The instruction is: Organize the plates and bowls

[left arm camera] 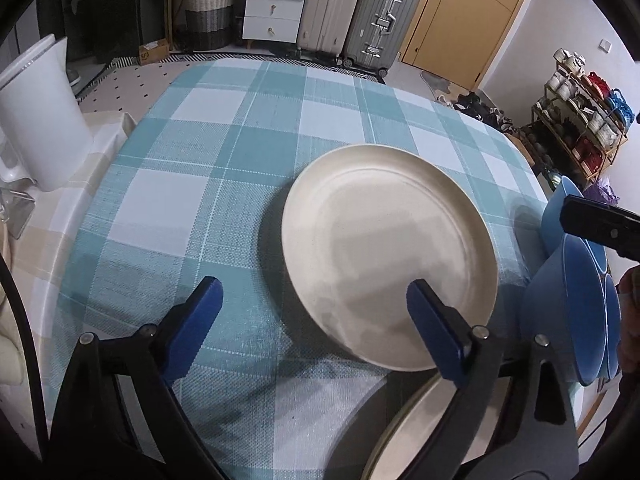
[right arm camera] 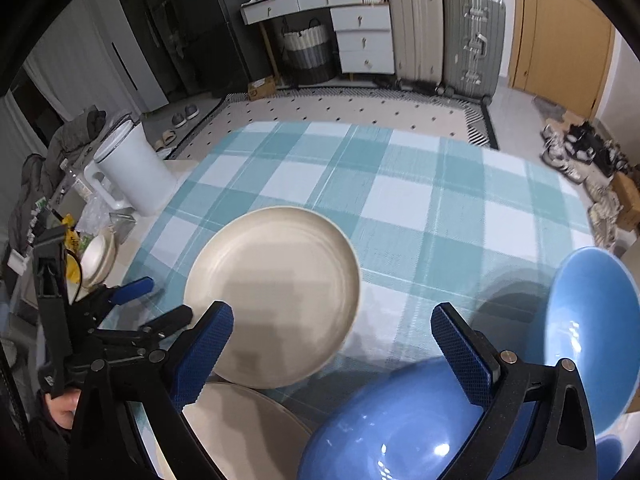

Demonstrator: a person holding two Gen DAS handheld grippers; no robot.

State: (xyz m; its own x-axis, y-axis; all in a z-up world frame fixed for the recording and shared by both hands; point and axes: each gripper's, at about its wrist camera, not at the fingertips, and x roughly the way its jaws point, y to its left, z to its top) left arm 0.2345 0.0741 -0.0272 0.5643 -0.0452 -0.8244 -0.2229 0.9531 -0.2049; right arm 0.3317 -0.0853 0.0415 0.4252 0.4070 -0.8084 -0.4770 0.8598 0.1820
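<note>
A cream plate (left arm camera: 390, 256) lies flat on the teal-and-white checked tablecloth (left arm camera: 224, 152), a little toward three o'clock of the cloth's middle in the left wrist view. A second cream plate (right arm camera: 236, 428) sits at its six o'clock, near the table's front edge and apart from it by a strip of cloth; most of it is hidden under the gripper frames.

At three o'clock of the plates stand two blue bowls. The nearer blue bowl (right arm camera: 392, 424) lies just beside the second plate, and the farther blue bowl (right arm camera: 592, 332) sits at its two o'clock, looking tilted up on edge, though the fisheye bend at the frame's rim makes that hard to judge.

The left gripper (left arm camera: 316, 328) hangs released, its blue pads spread wide: the right pad overlaps the first plate's near rim in the picture and the left pad is over bare cloth, with nothing clamped. The right gripper (right arm camera: 332, 352) is likewise released, its left pad over the near edge of the first plate and its right pad above the nearer bowl, gripping neither.

Off the cloth at nine o'clock stands a white lidded bin (right arm camera: 134, 172), with a small cream dish (right arm camera: 96, 258) and clutter beside it. Beyond the table at twelve o'clock are a white drawer unit (right arm camera: 362, 36), a woven basket (right arm camera: 308, 48), two suitcases (right arm camera: 444, 36) and a wooden door (right arm camera: 560, 36).
</note>
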